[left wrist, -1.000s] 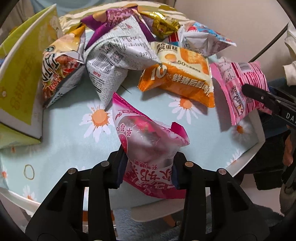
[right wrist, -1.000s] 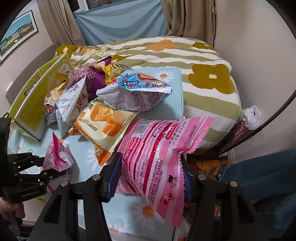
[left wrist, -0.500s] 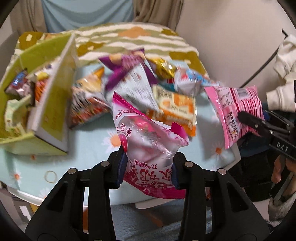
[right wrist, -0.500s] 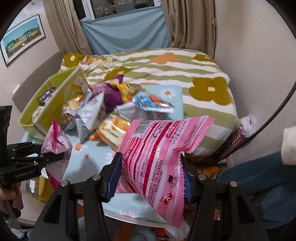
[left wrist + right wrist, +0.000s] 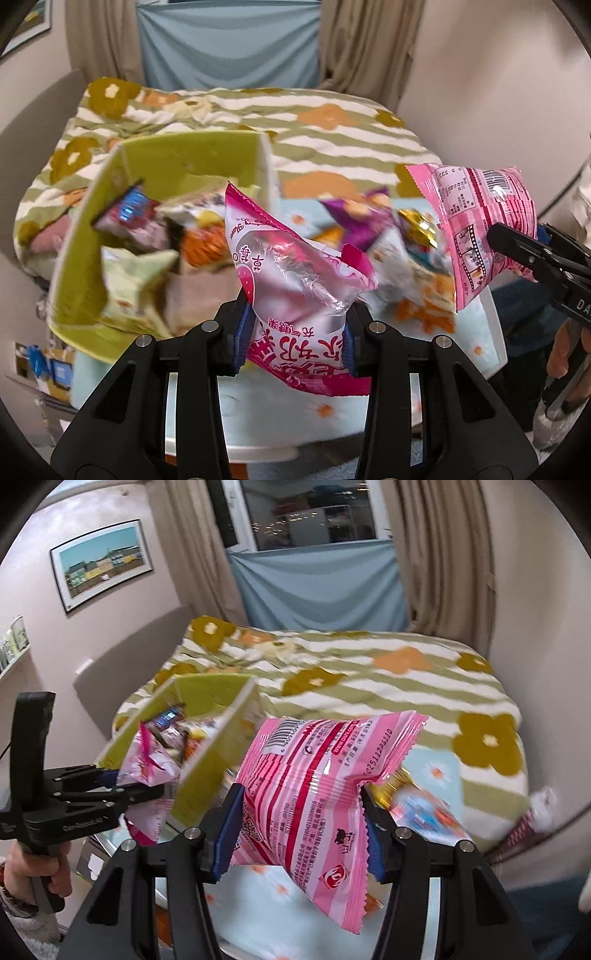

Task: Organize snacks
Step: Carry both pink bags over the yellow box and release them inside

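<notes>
My left gripper (image 5: 293,334) is shut on a magenta and silver snack bag (image 5: 295,269) and holds it in the air in front of the green box (image 5: 77,254), which holds several snack packs. My right gripper (image 5: 301,830) is shut on a pink striped snack bag (image 5: 314,786) and holds it above the table. The striped bag (image 5: 476,221) and right gripper also show at the right of the left wrist view. The left gripper (image 5: 110,786) with its magenta bag (image 5: 147,760) shows at the left of the right wrist view, beside the green box (image 5: 210,760).
Several loose snack bags (image 5: 369,221) lie blurred on the light blue daisy tablecloth (image 5: 476,343). A bed with a green striped flower blanket (image 5: 369,675) lies behind the table. Walls and curtains close in at the right.
Both grippers have lifted higher with their bags still held. The view has swung up, so the green box now sits nearer the middle and its inside shows.
</notes>
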`<state>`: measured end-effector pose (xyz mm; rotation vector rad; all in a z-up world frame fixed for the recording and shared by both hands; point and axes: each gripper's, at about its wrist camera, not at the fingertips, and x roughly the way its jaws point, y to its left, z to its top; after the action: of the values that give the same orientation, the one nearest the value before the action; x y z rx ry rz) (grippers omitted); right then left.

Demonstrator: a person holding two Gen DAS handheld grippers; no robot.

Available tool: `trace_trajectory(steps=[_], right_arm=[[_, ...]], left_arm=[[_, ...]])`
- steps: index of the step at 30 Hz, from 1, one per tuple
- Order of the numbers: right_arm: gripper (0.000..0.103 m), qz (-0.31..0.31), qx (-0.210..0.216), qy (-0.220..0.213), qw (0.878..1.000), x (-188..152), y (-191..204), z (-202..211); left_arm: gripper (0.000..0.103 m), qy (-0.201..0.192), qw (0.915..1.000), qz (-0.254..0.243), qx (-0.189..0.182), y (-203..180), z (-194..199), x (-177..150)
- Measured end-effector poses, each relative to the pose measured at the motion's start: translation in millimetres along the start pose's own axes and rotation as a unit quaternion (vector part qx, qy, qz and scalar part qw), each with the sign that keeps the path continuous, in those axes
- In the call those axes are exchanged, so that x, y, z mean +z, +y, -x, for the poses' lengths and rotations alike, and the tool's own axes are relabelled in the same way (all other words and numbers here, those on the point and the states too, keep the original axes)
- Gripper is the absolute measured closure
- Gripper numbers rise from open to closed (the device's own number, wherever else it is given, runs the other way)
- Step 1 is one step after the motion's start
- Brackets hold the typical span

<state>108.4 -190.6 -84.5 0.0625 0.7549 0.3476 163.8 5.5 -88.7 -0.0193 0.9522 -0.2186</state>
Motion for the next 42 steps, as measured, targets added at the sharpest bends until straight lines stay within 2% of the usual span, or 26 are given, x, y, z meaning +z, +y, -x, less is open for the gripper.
trace_trajectory(steps=[6,13,19,24,25,28,30,35,42], right_arm=[[0.051,0.018,0.022,0.000,1.000,42.5,51.3,-49.1],[0.051,0.021,0.022,0.014,0.999,78.5,96.9,-112.8],[0.051,0.005,-0.003,0.030,1.000,91.1,112.7,-154.9],[0.051,-0.020,-0.018,0.042,0.999,90.8,114.6,-173.3],[0.051,-0.023,-0.021,0.044,0.999,90.0,115.1,-175.7],[0.051,-0.026,-0.029,0.049,0.998,90.0,118.2,-180.2],[0.051,-0.026,-0.031,0.050,0.998,90.7,118.8,-179.9],[0.051,-0.023,-0.031,0.053,0.998,93.8,118.3,-180.2],[0.050,-0.011,-0.003,0.057,0.998,107.1,124.0,-183.9]], left_arm=[[0.065,0.001,0.9999,0.005,0.009,67.4,-14.3,39.7],[0.065,0.015,0.9999,0.000,-0.005,130.6,-57.9,91.9],[0.065,0.045,0.9987,-0.015,-0.019,163.2,-112.7,125.2],[0.063,0.067,0.9970,-0.023,-0.032,172.9,-137.5,131.4],[0.056,0.070,0.9968,-0.025,-0.031,173.8,-140.3,131.8],[0.000,0.053,0.9980,-0.027,-0.022,177.4,-135.4,129.8],[0.000,0.037,0.9987,-0.028,-0.022,178.8,-125.7,125.3],[0.000,0.039,0.9988,-0.031,-0.004,180.8,-112.6,110.9],[0.000,0.037,0.9993,0.000,0.006,188.0,-86.1,92.0]])
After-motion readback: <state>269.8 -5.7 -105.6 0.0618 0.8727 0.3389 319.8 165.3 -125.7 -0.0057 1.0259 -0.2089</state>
